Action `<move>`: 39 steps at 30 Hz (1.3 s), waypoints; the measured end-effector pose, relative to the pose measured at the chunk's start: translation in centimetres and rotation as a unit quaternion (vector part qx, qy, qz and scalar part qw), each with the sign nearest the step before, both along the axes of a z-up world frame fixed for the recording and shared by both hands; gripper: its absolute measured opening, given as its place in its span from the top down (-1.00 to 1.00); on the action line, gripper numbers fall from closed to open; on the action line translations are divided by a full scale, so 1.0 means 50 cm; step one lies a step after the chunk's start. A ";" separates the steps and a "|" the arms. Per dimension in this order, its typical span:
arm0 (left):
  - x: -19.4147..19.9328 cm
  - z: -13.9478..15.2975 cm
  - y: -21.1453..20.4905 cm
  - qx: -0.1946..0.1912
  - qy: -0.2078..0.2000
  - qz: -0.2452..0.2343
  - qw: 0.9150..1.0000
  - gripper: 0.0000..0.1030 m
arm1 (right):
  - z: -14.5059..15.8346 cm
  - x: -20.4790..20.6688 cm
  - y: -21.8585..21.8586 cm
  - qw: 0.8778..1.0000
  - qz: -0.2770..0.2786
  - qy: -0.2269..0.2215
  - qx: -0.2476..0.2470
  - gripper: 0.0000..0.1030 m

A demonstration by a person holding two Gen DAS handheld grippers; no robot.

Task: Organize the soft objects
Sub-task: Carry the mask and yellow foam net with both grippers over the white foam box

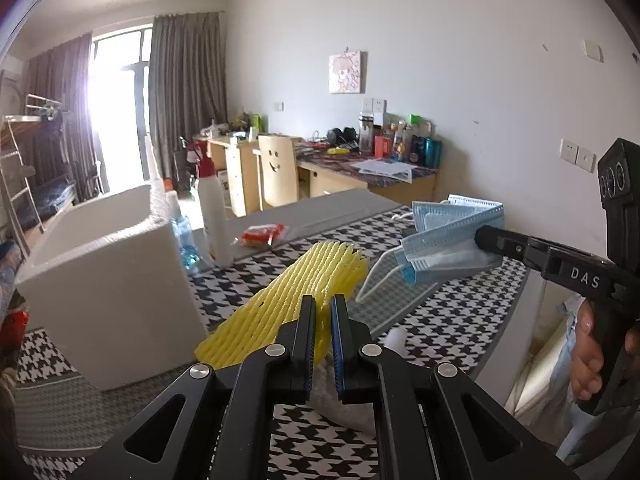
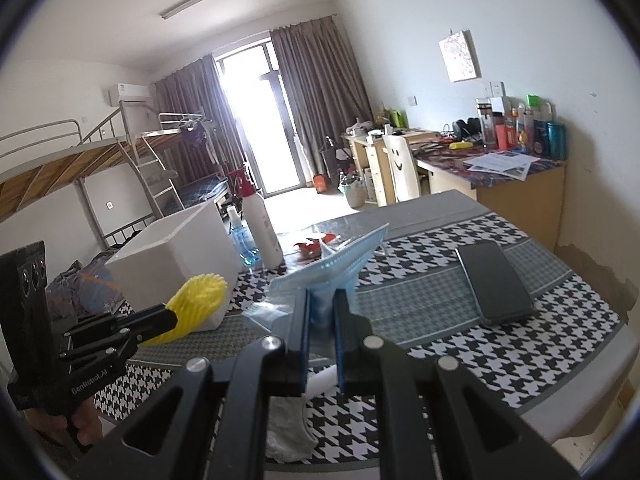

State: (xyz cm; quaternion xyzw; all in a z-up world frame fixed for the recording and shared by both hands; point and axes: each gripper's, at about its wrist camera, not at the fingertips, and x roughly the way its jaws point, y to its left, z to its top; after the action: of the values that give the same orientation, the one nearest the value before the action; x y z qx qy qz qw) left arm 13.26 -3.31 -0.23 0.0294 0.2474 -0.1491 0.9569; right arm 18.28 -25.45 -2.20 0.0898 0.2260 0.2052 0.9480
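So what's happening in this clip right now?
A person holds a gripper in each hand above a houndstooth-covered table. The left gripper is shut on a yellow foam fruit net, the right gripper on a bunch of blue face masks. A white foam box stands open at the left.

Houndstooth-covered table (image 2: 500, 364), white foam box (image 1: 108, 292), spray bottle (image 1: 214, 216), phone (image 2: 496, 282)

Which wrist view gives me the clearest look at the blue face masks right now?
The left wrist view: the blue face masks show side-on, held off the table in the right tongs, pleats and ear loops visible. In the right wrist view the masks sit edge-on between the tongs' own fingers, partly hidden.
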 end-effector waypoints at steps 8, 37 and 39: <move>0.004 0.018 0.027 -0.001 -0.014 0.020 1.000 0.84 | 0.015 0.010 0.028 1.000 0.020 -0.011 -0.006 0.74; 0.061 0.111 0.079 0.006 -0.068 0.082 0.994 0.84 | 0.084 0.064 0.111 0.996 0.069 -0.048 -0.018 0.74; 0.062 0.116 0.081 0.006 -0.070 0.083 0.994 0.84 | 0.088 0.067 0.114 0.996 0.069 -0.048 -0.017 0.74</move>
State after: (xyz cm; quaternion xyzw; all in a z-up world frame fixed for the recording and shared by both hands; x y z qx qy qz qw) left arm 16.37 0.73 5.56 0.0245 0.1818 -0.0653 0.9809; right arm 21.64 -19.75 2.19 0.0478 0.1893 0.2702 0.9428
